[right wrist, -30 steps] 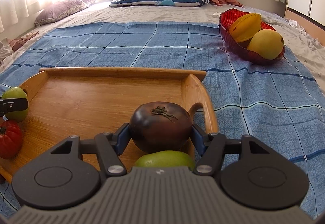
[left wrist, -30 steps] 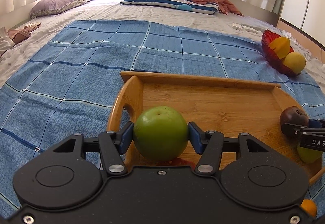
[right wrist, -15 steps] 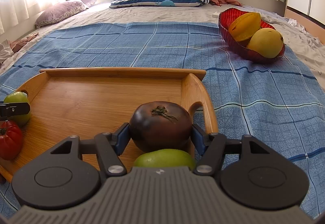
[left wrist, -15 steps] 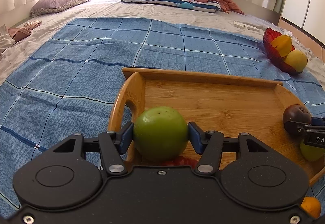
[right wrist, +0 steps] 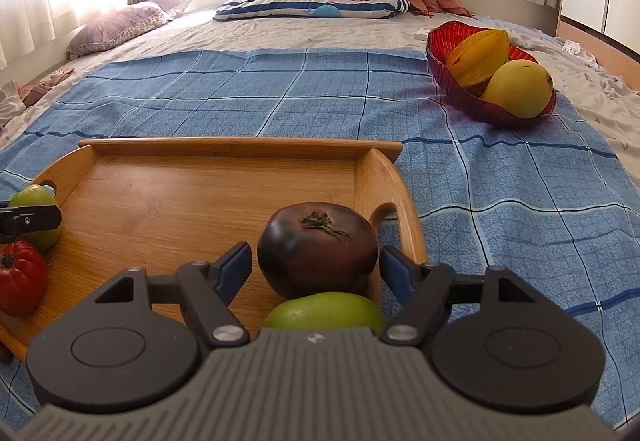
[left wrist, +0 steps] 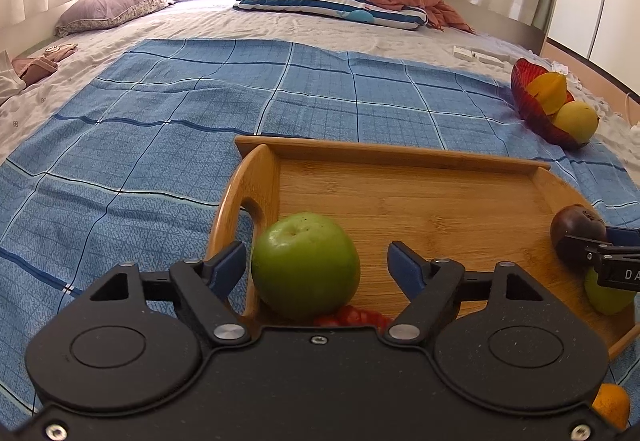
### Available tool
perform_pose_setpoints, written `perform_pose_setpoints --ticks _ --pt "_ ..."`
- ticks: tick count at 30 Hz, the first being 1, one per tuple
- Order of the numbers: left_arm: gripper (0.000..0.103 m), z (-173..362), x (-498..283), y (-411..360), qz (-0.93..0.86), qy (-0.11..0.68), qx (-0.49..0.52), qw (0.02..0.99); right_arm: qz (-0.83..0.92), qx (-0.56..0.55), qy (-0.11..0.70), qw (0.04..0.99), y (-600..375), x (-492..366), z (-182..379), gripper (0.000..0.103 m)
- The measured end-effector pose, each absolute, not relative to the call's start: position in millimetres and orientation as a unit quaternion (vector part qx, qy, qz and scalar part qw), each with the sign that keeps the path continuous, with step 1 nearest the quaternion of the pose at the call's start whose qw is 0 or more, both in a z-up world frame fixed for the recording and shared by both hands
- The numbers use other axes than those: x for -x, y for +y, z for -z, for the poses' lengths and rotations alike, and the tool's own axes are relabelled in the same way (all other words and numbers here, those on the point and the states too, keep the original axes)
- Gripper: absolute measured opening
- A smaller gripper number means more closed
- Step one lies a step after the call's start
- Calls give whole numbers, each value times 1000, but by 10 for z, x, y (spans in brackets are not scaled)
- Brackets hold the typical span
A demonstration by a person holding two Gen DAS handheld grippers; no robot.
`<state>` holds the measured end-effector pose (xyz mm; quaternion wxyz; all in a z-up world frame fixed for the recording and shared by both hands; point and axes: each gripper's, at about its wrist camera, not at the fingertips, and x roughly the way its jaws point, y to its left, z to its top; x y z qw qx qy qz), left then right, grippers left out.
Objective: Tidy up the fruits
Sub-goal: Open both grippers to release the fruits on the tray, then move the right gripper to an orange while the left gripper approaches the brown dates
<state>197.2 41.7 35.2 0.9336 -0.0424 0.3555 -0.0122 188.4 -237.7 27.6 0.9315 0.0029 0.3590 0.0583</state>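
Only legible text — white letters "DA" on the right gripper [left wrist: 619,273] body, cut off at the edge of the left wrist view. Right wrist view — a small pale mark on that gripper's grey housing, not readable.

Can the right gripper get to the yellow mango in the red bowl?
Probably yes. The right gripper, jaws opening around the dark fruit on the tray, would need to leave it first. After that only open blue cloth lies before the yellow mango in the red bowl.

Two wrist fisheyes, close over a wooden tray [left wrist: 400,157] on a bed, facing the pillows, both sharing tray and red bowl [right wrist: 472,101]
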Motion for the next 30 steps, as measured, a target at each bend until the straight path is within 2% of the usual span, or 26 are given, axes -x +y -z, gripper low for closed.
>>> perform_pose_setpoints --ticks 7,30 --pt "95 -429 -1821 369 11 323 30 946 -56 11 337 940 -2356 -1747 -330 90" --pt "103 -533 -997 267 66 265 10 962 -65 -32 260 963 -2349 -1002 -467 101"
